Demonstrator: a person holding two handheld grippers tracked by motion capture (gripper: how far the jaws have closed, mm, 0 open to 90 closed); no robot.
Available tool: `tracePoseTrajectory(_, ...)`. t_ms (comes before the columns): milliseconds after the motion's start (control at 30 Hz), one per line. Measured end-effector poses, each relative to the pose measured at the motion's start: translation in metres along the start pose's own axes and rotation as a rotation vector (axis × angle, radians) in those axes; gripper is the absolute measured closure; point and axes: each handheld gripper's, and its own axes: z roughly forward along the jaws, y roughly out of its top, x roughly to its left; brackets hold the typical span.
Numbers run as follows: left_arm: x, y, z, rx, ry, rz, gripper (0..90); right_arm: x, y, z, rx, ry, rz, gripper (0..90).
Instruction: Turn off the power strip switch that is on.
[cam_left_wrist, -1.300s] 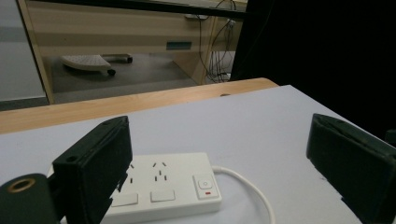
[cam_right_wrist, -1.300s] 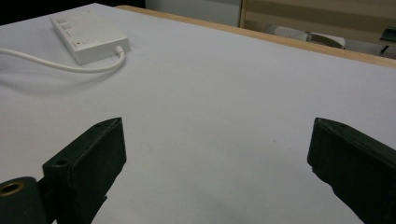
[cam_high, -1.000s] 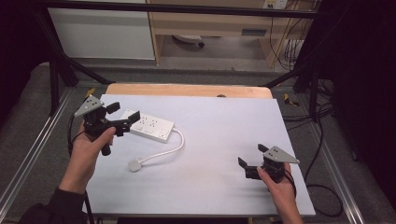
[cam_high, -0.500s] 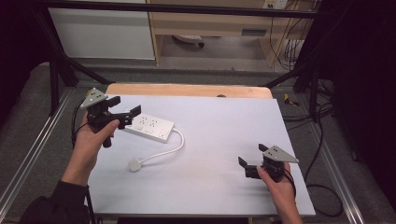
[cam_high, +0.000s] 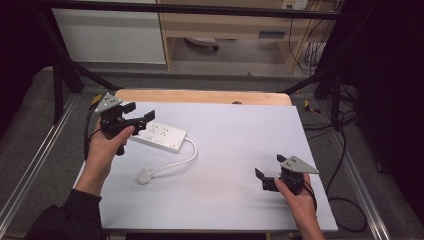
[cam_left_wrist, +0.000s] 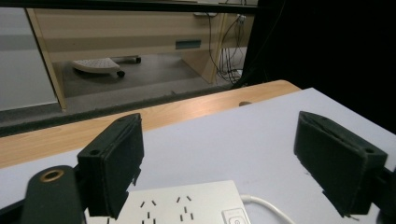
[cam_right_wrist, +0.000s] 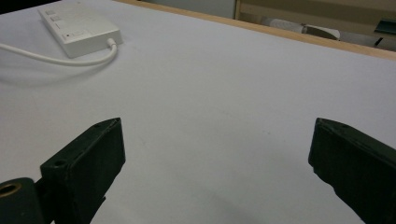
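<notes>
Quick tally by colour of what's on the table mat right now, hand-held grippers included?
White: 1, the power strip with its attached cable and plug.
Black: 2, the left hand-held gripper, jaws open over the strip's end, and the right hand-held gripper, jaws open with nothing between them.
Total: 3

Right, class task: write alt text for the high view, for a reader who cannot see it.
A person's left claw, jaws open, hovers at the near-left end of a white power strip on a pale table, nothing gripped. Its white cable curls to a plug nearer the person. The right claw rests open at the table's right.
</notes>
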Motion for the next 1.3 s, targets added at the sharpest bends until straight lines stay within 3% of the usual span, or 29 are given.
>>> tracePoseTrajectory(100,0.002,-0.003,0.006,0.01,0.01,0.007,23.1,0.0,-0.001,-0.001,0.015,-0.001,0.001,4.3)
tracePoseTrajectory(233,-0.002,-0.007,0.016,0.051,0.016,0.046,24.9,-0.001,-0.002,0.0,0.029,-0.001,0.007,4.4)
tracePoseTrajectory(367,-0.006,-0.009,0.022,0.065,0.031,0.055,30.2,-0.001,-0.002,0.0,0.029,0.005,0.011,4.6)
tracePoseTrajectory(500,-0.009,-0.012,0.028,0.1,0.043,0.077,39.7,0.0,-0.002,0.0,0.025,0.011,0.005,4.8)
tracePoseTrajectory(733,-0.016,-0.018,0.034,0.117,0.041,0.108,56.8,0.0,-0.002,-0.001,0.029,0.012,-0.003,5.0)
tracePoseTrajectory(767,-0.016,-0.019,0.035,0.122,0.049,0.117,63.7,0.0,-0.002,-0.002,0.028,0.014,-0.001,5.0)
tracePoseTrajectory(933,-0.015,-0.027,0.039,0.144,0.061,0.139,73.7,-0.002,-0.002,-0.002,0.023,0.01,0.002,5.1)
tracePoseTrajectory(1200,-0.005,-0.034,0.048,0.2,0.037,0.102,87.3,-0.004,-0.002,-0.003,0.018,0.005,0.009,5.2)
tracePoseTrajectory(1300,-0.005,-0.036,0.051,0.207,0.036,0.114,88.6,-0.004,-0.002,-0.003,0.019,0.007,0.012,5.2)
